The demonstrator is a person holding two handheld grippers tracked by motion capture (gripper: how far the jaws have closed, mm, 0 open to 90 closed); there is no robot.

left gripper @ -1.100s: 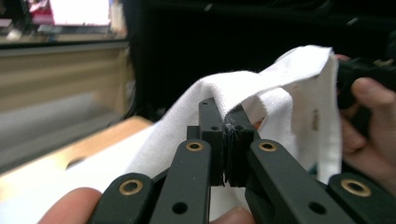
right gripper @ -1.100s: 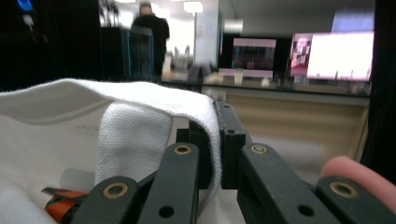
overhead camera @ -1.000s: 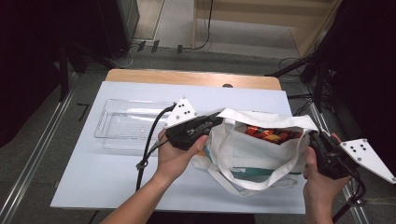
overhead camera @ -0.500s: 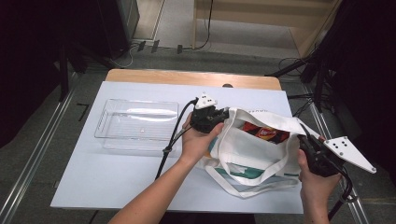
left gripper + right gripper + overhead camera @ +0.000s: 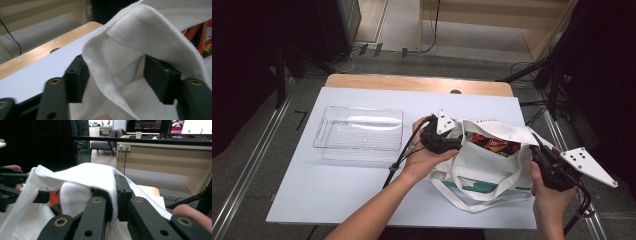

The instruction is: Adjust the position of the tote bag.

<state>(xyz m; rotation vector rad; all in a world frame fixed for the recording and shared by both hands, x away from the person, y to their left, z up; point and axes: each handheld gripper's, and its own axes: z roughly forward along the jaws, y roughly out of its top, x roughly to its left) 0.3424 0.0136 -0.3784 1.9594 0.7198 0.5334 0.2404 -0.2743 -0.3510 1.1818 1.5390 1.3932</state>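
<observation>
Left gripper view: the left claw point(image 5: 113, 82) has just been opening, tote bag point(image 5: 150, 35) rim loose between; the right claw point(image 5: 113, 195) clamps the opposite rim. The mouth may sag shut over the snack packet point(image 5: 492, 144).

Light from above falls bright on the pale counter point(image 5: 362, 200), while the room on both sides of the counter is very dark. The clear tray point(image 5: 359, 135) on the counter has small white shiny spots, and shadows there are soft. In the left gripper view the near black tongs point(image 5: 117, 82) look blurry, and the white bag point(image 5: 150, 32) cloth looks sharp.
</observation>
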